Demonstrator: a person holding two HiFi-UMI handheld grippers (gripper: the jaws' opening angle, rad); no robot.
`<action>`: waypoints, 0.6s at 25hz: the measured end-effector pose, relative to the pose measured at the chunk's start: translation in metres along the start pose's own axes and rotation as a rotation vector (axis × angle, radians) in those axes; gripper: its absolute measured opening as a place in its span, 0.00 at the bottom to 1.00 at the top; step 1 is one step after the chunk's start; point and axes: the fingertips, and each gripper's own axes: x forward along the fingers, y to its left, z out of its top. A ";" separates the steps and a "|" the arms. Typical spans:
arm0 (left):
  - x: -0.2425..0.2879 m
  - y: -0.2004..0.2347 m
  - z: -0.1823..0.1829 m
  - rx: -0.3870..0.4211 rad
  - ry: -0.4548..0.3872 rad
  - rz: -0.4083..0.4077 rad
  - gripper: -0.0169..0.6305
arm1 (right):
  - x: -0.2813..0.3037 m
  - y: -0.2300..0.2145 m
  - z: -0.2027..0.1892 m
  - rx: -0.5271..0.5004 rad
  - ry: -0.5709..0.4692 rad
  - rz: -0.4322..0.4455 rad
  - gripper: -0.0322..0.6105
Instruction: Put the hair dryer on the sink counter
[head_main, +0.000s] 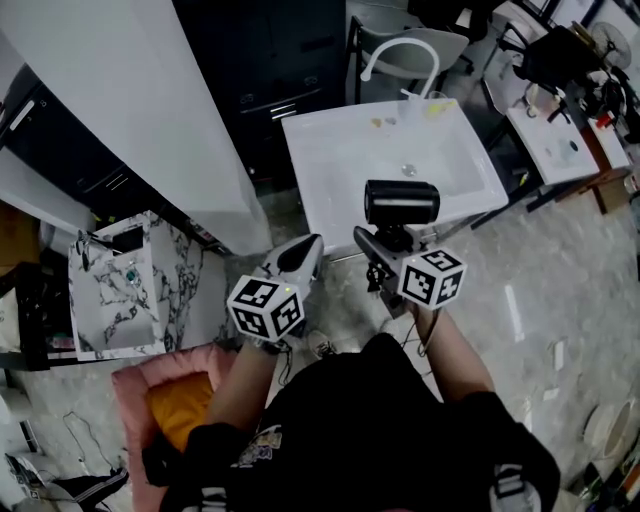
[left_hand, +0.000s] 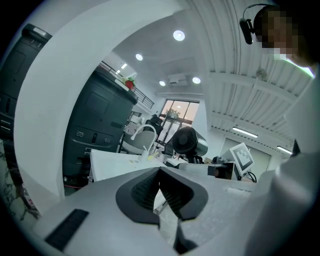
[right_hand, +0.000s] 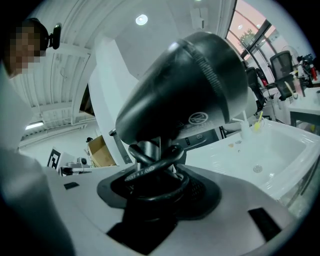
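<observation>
Right gripper view shows the right gripper clamped on the hair dryer handle through its looped cord, near the sink counter front edge, while the left gripper is closed and empty; the top-heavy dryer could slip on the cord or topple.

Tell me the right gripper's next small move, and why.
Probably ease forward and down onto the sink counter: the right gripper is shut on the hair dryer, which is held in the air at the counter's near edge, resting on nothing.
</observation>
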 end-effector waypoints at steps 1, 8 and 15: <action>0.001 0.001 0.000 -0.004 -0.001 -0.002 0.03 | 0.002 -0.001 0.000 -0.001 0.003 -0.002 0.40; 0.011 0.013 0.003 -0.020 -0.002 0.014 0.03 | 0.025 -0.014 0.005 0.004 0.037 0.011 0.40; 0.044 0.024 0.015 -0.019 -0.012 0.079 0.03 | 0.056 -0.048 0.026 0.006 0.059 0.072 0.40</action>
